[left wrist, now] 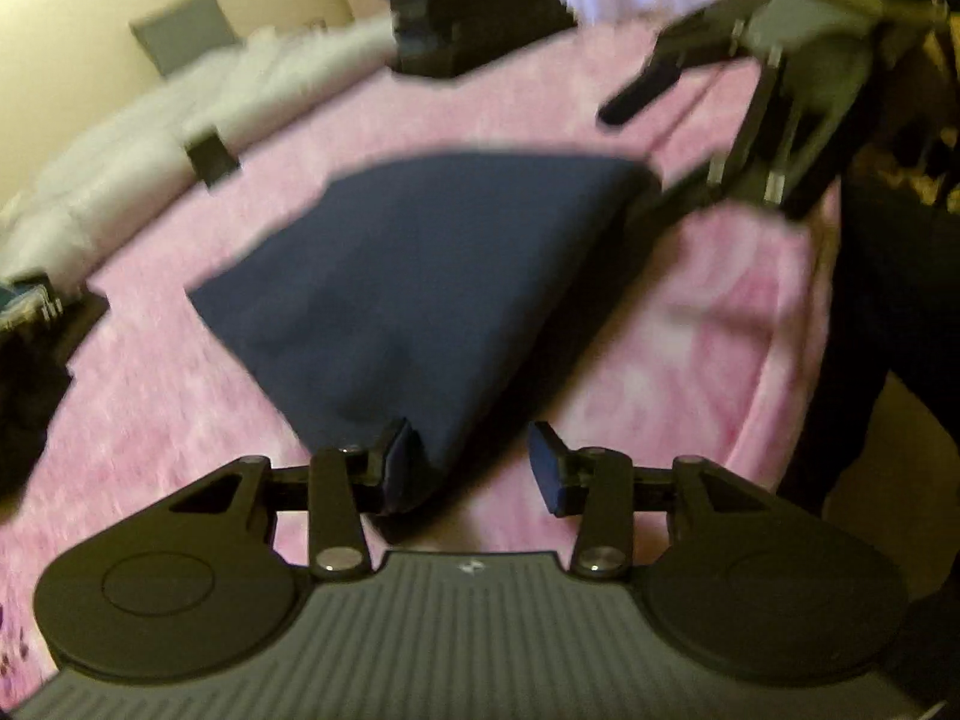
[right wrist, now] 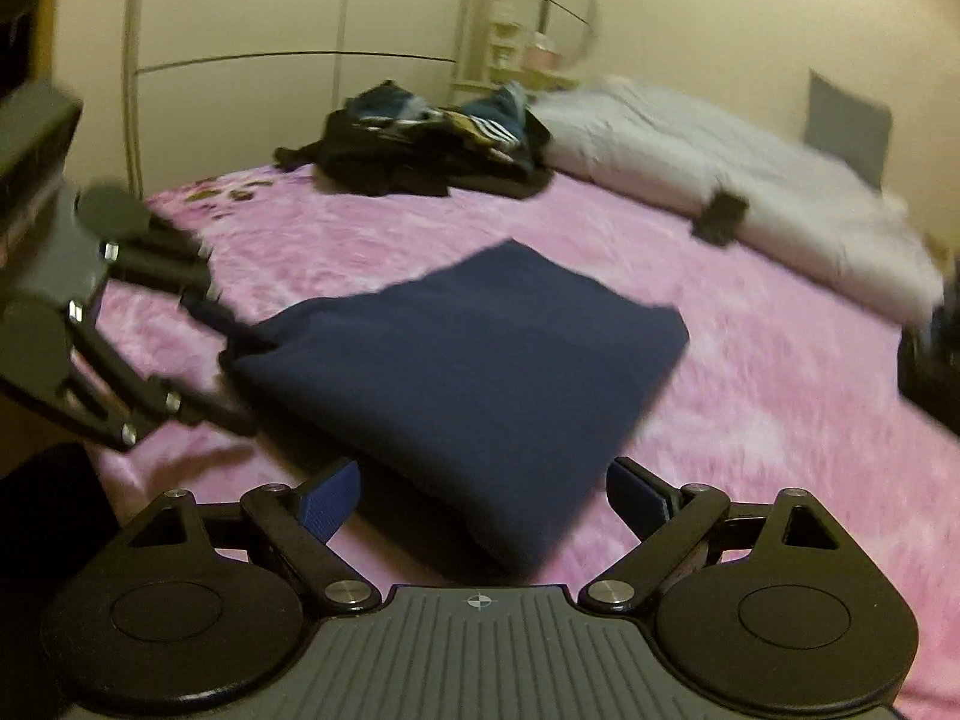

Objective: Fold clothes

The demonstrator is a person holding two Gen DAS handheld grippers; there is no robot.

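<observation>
From your left wrist: a folded navy garment (left wrist: 420, 276) lies on the pink blanket (left wrist: 690, 324); your left gripper (left wrist: 474, 468) stands parted around its near corner, unclamped. From your right wrist: your right gripper (right wrist: 483, 498) gapes wide, empty, at the garment's near edge; a heap of clothes (right wrist: 420, 138) lies beyond.

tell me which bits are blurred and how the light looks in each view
Left wrist view: the pink blanket and navy folded garment smear with motion; warm dim light. Right wrist view: the clothes pile and white duvet are soft, walls bowed by fisheye.
</observation>
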